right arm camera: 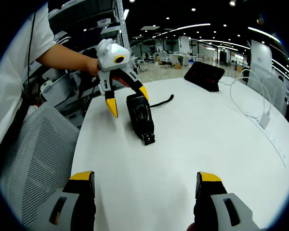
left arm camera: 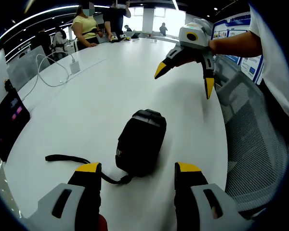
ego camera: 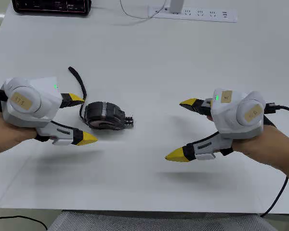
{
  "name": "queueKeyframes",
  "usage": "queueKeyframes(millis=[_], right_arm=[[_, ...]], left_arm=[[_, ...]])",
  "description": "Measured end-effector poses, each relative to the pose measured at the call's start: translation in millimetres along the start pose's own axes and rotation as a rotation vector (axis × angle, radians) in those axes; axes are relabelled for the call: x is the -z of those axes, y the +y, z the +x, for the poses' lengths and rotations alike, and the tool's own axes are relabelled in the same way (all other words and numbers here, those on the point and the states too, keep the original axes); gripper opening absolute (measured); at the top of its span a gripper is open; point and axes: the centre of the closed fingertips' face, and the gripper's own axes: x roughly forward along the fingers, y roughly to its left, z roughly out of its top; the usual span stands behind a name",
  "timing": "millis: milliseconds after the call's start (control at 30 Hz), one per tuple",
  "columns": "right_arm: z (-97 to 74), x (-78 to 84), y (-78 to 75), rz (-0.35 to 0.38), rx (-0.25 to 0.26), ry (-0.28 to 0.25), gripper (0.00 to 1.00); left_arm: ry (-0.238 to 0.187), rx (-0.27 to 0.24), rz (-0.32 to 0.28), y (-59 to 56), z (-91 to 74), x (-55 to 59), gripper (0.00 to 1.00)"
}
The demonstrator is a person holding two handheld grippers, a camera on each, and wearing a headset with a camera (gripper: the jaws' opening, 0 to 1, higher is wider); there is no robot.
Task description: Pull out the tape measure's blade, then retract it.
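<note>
On the white desk [ego camera: 149, 57], toward my left side, the black tape measure [ego camera: 104, 116] lies on its flat side, its hook end drawn in close to the case and facing across to the right. A black strap [ego camera: 78, 82] curls away from the case toward the far edge, passing beside the left hand-held gripper [ego camera: 85, 118]. That gripper has its yellow-tipped jaws spread wide, and in the left gripper view the tape measure sits just ahead of the two tips, roughly centred in the gap; I cannot make out any contact between jaw and case. The right hand-held gripper [ego camera: 178, 129] hangs above bare desk, well apart from the tape measure, its jaws also spread and holding nothing. From the right gripper view I see the case end-on, with the left hand-held gripper straddling its far end. Along the far edge lie a white power strip [ego camera: 197, 13] and a dark device [ego camera: 50, 6].
</note>
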Motion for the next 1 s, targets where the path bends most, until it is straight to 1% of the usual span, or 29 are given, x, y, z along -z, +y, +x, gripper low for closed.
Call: queueKeyframes(millis=[233, 467, 533, 700, 867, 1000], right_arm=[[11.1, -5.8, -0.5, -0.011, -0.014, -0.002, 0.84], [19.5, -8.8, -3.3, -0.020, -0.020, -0.012, 0.80], [22.6, -9.4, -4.8, -0.020, -0.021, -0.015, 0.79], [26.8, -11.6, -6.2, -0.020, -0.026, -0.022, 0.77], [31.5, -13.4, -6.6, -0.024, -0.032, -0.026, 0.75], [34.8, -13.5, -7.1, -0.034, -0.034, -0.022, 0.73]], left_arm=[[0.022, 0.012, 0.032, 1.8, 6.2, -1.6, 0.51], [0.031, 0.033, 0.043, 0.3, 11.5, -2.3, 0.44], [0.030, 0.038, 0.044, -0.3, 13.0, -3.9, 0.40], [0.049, 0.037, 0.066, 1.0, 14.6, -0.7, 0.38], [0.048, 0.039, 0.071, 1.9, 15.9, -0.9, 0.35], [0.056, 0.041, 0.099, 1.5, 17.5, -0.7, 0.30]])
